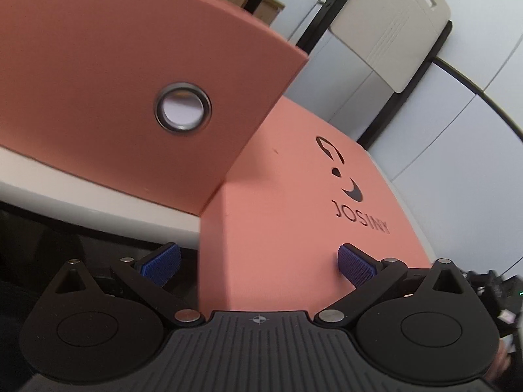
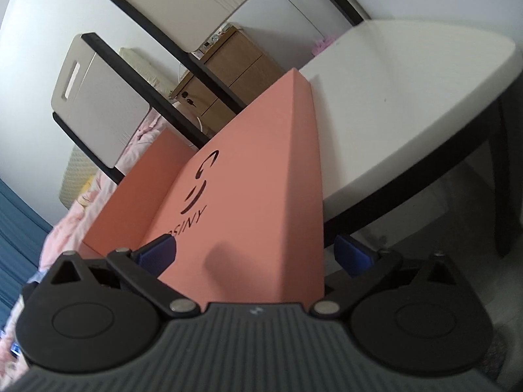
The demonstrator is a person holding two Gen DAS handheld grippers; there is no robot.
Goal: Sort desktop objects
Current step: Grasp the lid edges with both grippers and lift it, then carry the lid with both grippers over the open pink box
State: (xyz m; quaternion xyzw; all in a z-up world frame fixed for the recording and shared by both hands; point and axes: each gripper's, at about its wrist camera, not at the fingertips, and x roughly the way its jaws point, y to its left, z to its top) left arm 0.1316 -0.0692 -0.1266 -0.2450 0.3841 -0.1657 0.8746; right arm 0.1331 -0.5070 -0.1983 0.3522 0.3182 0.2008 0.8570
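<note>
Box: pink box (image 1: pixel 287 215) with its lid raised, at table (image 2: pixel 408 98) edge.
Left gripper (image 1: pixel 258 261): my fingers apart — straddling a corner.
Right gripper (image 2: pixel 256 251): fingers apart — close evenly, lift level.

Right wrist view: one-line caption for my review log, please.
Open right tool straddling the corner of a salmon-pink JOSINY box, white table alongside.

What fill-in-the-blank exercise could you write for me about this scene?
1. The word printed on the pink box is ____.
2. The round hole in the box has a ____ ring.
3. The left claw has pads coloured ____.
4. The table next to the box has a top coloured ____.
Missing words: JOSINY; metal; blue; white.
</note>
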